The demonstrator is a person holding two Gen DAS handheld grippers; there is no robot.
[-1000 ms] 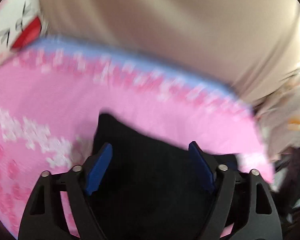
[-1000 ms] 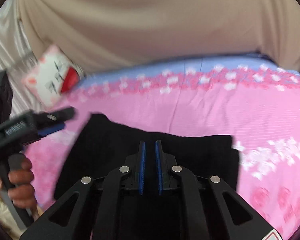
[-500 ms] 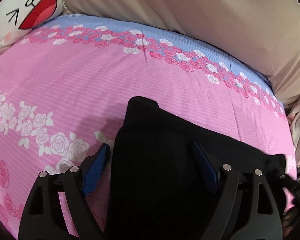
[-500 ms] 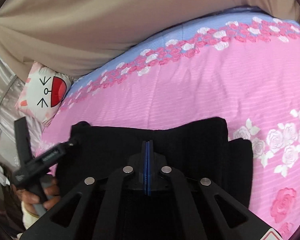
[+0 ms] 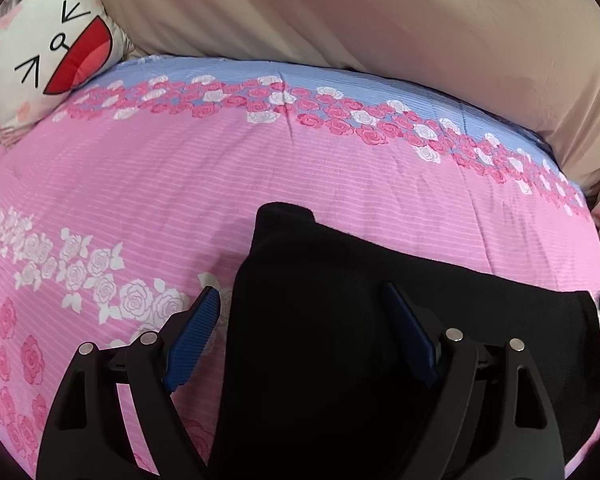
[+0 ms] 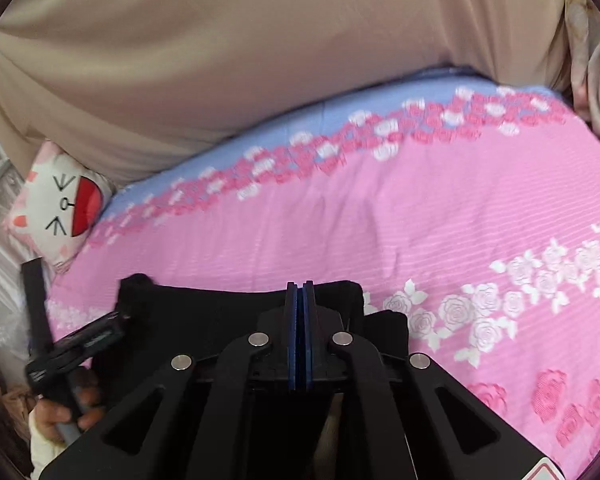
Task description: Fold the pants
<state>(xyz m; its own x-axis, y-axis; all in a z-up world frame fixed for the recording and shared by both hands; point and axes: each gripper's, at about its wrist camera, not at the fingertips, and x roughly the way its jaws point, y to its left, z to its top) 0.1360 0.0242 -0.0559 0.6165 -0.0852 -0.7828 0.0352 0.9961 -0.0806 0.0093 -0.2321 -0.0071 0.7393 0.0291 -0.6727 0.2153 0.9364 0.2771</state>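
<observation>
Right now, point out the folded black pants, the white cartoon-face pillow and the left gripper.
folded black pants point(image 5: 340, 320), left wrist view, middle of the cloth.
white cartoon-face pillow point(image 5: 48, 60), left wrist view, printed face.
left gripper point(image 5: 300, 316), left wrist view, midway between its open blue fingers.

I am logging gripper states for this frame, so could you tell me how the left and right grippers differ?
The left gripper is open, its blue pads spread over the black pants; the right gripper has its pads pressed together. I cannot tell whether the right one pinches fabric. Both hang above the same pants on the pink bedsheet.
</observation>
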